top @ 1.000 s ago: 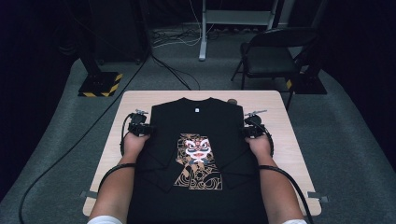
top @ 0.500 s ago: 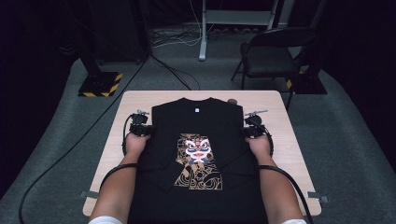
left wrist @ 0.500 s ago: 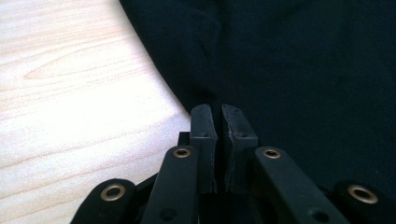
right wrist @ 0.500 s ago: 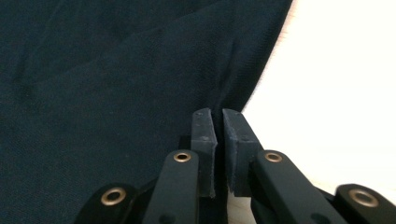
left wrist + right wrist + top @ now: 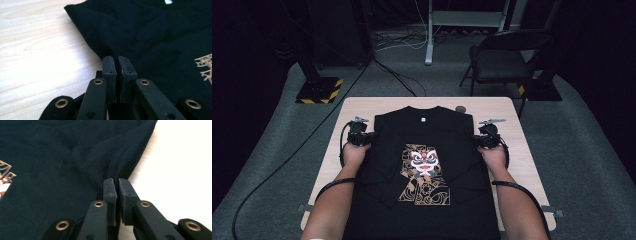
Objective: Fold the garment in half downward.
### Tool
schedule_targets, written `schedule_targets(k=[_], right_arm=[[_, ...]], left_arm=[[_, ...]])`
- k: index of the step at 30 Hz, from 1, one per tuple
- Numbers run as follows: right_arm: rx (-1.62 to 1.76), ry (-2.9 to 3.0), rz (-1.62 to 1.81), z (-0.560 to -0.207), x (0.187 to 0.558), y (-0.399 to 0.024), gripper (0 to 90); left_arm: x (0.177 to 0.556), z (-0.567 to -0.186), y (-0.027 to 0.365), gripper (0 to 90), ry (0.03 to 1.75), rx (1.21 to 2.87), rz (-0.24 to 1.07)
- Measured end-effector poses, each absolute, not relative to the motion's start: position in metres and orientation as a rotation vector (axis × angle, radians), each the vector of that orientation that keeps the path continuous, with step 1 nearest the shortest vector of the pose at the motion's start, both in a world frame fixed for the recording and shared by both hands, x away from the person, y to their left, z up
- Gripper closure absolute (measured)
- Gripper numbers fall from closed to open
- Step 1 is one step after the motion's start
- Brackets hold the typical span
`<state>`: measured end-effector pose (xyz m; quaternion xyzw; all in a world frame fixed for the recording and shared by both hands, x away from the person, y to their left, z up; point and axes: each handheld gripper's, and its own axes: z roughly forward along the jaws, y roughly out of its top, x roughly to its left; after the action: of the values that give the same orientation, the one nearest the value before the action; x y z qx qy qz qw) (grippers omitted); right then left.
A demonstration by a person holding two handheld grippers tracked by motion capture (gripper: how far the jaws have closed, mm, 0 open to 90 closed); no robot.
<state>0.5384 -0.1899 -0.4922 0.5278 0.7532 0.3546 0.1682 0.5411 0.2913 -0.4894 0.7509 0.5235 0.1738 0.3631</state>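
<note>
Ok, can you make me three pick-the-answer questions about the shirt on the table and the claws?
1. Where does the T-shirt lie?
A. on the chair
B. flat on the wooden table
C. on the floor

2. What colour is the T-shirt?
A. black
B. white
C. red

3. How are the left claw and right claw?
A. both wide open
B. one open, one shut
C. both shut on the T-shirt's side edges

Answers: 1 B, the high view shows it spread on the tabletop. 2 A, the cloth is black with a lion-face print. 3 C, each gripper view shows the pads pressed together at a fold of black cloth.
</note>
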Motion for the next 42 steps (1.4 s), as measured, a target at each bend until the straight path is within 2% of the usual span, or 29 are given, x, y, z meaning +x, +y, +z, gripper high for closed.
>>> schedule_targets(k=[7, 25, 30, 32, 42], right_arm=[[1.478, 2.136, 1.027, -0.483, 0.538, -0.188, 85.1], [1.339, 2.040, 1.151, -0.410, 0.548, -0.186, 85.0], [1.329, 2.028, 1.162, -0.402, 0.548, -0.186, 84.9], [1.279, 2.005, 1.177, -0.379, 0.549, -0.185, 84.9], [1.227, 1.949, 1.228, -0.346, 0.548, -0.186, 84.9]], left_arm=[[0.540, -0.484, 0.295, 84.9, 1.351, 1.908, 0.438], [0.552, -0.414, 0.297, 84.8, 1.273, 1.824, 0.543], [0.554, -0.397, 0.297, 84.8, 1.244, 1.807, 0.563], [0.555, -0.386, 0.297, 84.8, 1.229, 1.794, 0.579], [0.554, -0.354, 0.302, 84.8, 1.201, 1.720, 0.626]])
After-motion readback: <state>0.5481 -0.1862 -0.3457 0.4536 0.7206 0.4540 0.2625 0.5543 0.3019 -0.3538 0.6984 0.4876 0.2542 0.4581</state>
